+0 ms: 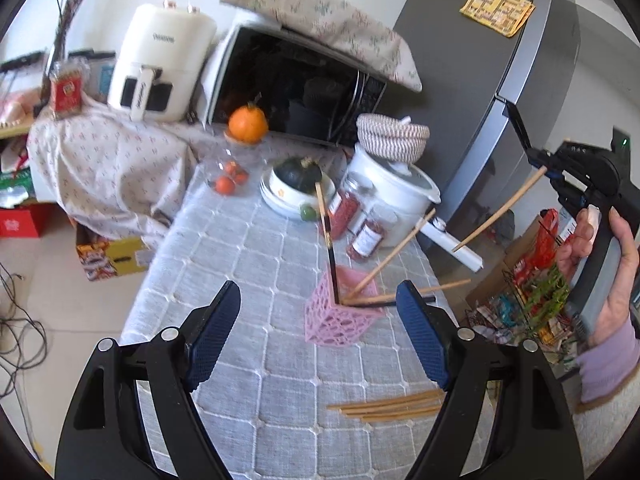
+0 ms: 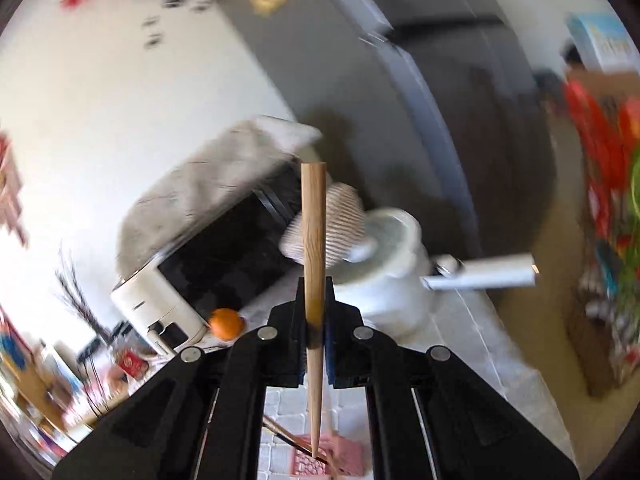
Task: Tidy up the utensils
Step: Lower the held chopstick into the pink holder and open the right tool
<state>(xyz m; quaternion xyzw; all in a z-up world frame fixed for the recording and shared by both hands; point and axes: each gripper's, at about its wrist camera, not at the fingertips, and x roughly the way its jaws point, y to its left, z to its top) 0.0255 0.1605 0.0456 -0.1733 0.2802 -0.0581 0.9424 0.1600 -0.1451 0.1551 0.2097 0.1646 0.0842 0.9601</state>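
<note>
A pink lattice holder (image 1: 338,314) stands on the quilted grey tablecloth (image 1: 256,264) with several chopsticks (image 1: 326,226) leaning out of it. More wooden chopsticks (image 1: 390,405) lie loose near the table's front edge. My left gripper (image 1: 320,332) hovers low over the table just in front of the holder, jaws wide apart, nothing between them. My right gripper (image 1: 538,160), in a person's hand, is raised at the right, shut on one wooden chopstick (image 1: 502,210). In the right wrist view that chopstick (image 2: 314,240) is clamped between the pads of the right gripper (image 2: 314,304), its tip pointing down over the holder (image 2: 328,458).
Behind the holder stand red jars (image 1: 344,208), a white rice cooker (image 1: 394,188) with a woven basket on it, bowls with a dark squash (image 1: 298,176), a glass bowl of fruit (image 1: 228,176), a microwave (image 1: 292,88) and an air fryer (image 1: 160,64). A grey fridge (image 1: 488,80) rises at the right.
</note>
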